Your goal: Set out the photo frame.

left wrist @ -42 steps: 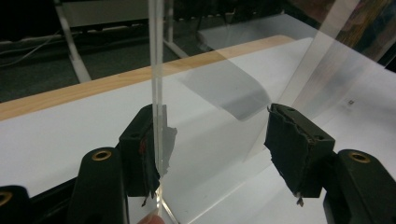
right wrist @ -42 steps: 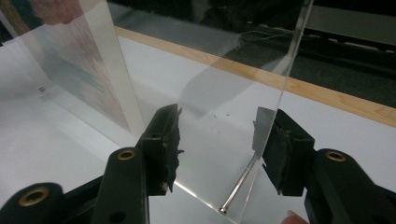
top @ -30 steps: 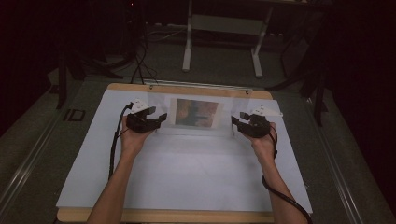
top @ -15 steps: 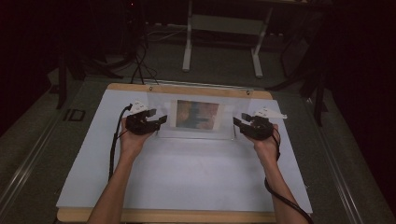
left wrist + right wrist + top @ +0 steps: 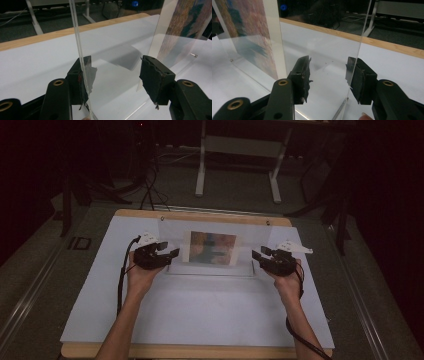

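The clear acrylic stand (image 5: 212, 255) holding a picture (image 5: 212, 247) sits upright at mid-desk (image 5: 200, 320), toward the far side. Both grippers' jaws are open: left gripper (image 5: 170, 255) astride its left edge, right gripper (image 5: 257, 256) astride its right. It looks stiff, light and slippery; grip both side edges low.

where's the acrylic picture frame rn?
High view: the acrylic picture frame stands upright mid-table toward the far edge, between the left gripper and right gripper.
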